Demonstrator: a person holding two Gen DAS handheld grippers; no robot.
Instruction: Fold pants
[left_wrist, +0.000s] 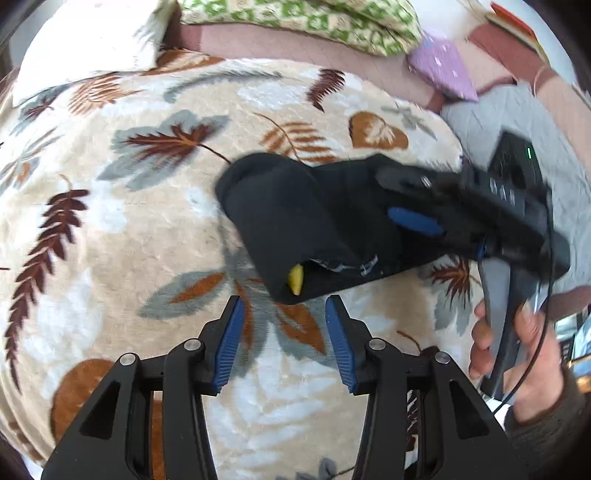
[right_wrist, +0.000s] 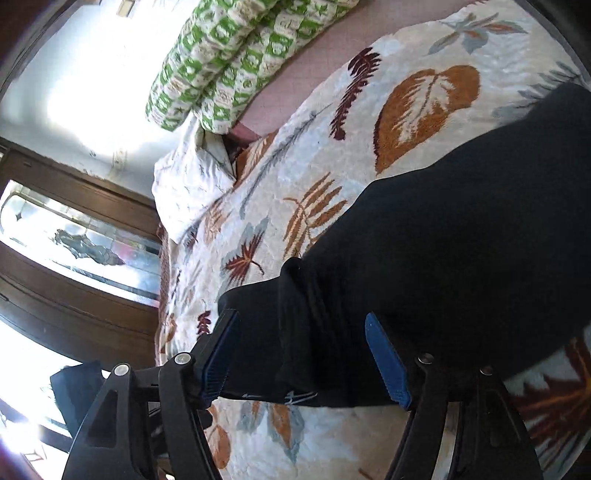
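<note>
The black pants (left_wrist: 317, 225) lie folded into a compact bundle on the leaf-print blanket (left_wrist: 122, 229), just ahead of the left tongs (left_wrist: 284, 343), which stand open over bare blanket, holding nothing. The right tongs (right_wrist: 306, 354) straddle the bundle's near edge, jaws apart and pads off the cloth. The risk, as I judge it: the bundle looks loose and a yellow scrap (left_wrist: 296, 280) peeks from its open end, so a snagging pad on withdrawal could drag the top layer and undo the fold.

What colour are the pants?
Black pants, with a small yellow tag; clearest in the left wrist view.
</note>
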